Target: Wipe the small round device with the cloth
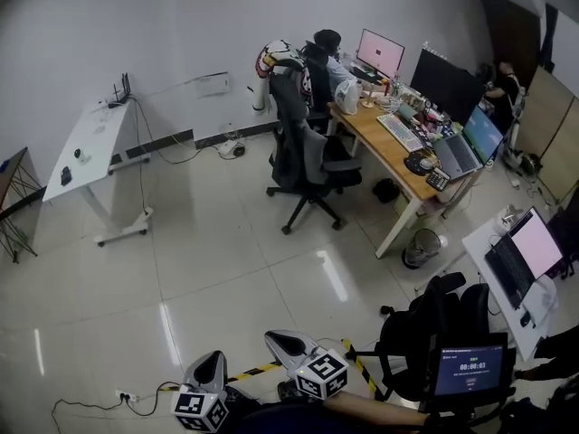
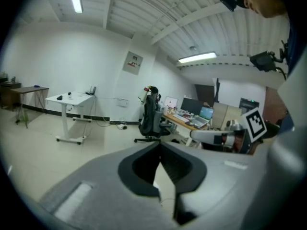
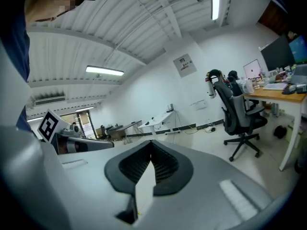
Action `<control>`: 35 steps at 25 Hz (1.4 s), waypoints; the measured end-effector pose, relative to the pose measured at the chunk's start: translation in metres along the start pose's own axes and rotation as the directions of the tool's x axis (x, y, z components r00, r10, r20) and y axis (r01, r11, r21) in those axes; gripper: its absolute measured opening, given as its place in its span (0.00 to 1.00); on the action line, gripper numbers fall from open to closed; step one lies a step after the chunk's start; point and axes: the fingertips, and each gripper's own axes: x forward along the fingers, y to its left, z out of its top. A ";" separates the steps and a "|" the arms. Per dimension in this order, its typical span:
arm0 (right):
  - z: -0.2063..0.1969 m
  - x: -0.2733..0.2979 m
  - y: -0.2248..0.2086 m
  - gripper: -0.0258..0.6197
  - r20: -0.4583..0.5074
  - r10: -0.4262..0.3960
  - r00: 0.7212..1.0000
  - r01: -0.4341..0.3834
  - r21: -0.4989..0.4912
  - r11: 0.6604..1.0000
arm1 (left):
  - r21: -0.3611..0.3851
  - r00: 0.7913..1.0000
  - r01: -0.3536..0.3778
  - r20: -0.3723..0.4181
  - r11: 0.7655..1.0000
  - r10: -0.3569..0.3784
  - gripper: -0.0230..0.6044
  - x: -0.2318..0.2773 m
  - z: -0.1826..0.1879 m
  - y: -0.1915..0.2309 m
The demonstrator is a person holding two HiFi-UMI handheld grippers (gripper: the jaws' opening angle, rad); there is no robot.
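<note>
items [image 1: 77, 155] on white table [image 1: 98, 120] too small to identify, desk clutter [image 1: 409, 116] indistinct

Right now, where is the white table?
In the head view the white table stands far left along the wall, left of the grey office chair.

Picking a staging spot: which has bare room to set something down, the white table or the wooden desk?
White table: bare middle, between the router at its far end and small items near its near end. Wooden desk: crowded with monitors, keyboard, laptop. Floor between table and office chair is open.
</note>
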 end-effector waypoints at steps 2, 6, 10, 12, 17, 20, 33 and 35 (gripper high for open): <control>-0.001 -0.006 -0.012 0.05 0.005 -0.066 0.998 0.066 0.003 0.998 | 0.021 0.996 0.084 -0.022 0.996 -0.083 0.04 0.018 0.002 -0.011; -0.004 0.003 -0.011 0.05 0.002 -0.142 0.990 0.142 0.014 0.990 | 0.029 0.981 0.189 -0.047 0.982 -0.187 0.04 0.033 0.015 -0.006; -0.003 0.035 0.006 0.05 -0.009 -0.159 0.987 0.159 0.000 0.987 | 0.010 0.980 0.195 -0.034 0.981 -0.194 0.04 0.029 0.026 0.033; 0.000 0.054 0.013 0.05 -0.011 -0.169 0.986 0.169 -0.007 0.986 | 0.000 0.980 0.198 -0.024 0.980 -0.198 0.04 0.027 0.031 0.056; -0.002 0.116 0.037 0.05 -0.085 -0.089 0.992 0.086 -0.039 0.996 | -0.077 0.996 0.092 0.013 0.993 -0.091 0.04 0.009 0.034 0.123; -0.007 0.155 0.066 0.05 -0.143 -0.001 0.990 -0.008 -0.067 0.998 | -0.129 0.999 0.011 0.031 0.992 -0.007 0.04 -0.012 0.035 0.159; -0.001 0.332 0.111 0.05 -0.234 0.266 0.935 -0.304 -0.147 0.941 | -0.196 0.947 -0.293 0.079 0.936 0.313 0.04 -0.026 0.066 0.302; 0.012 0.352 0.114 0.05 -0.220 0.304 0.927 -0.341 -0.155 0.927 | -0.196 0.930 -0.334 0.089 0.922 0.356 0.04 -0.024 0.077 0.319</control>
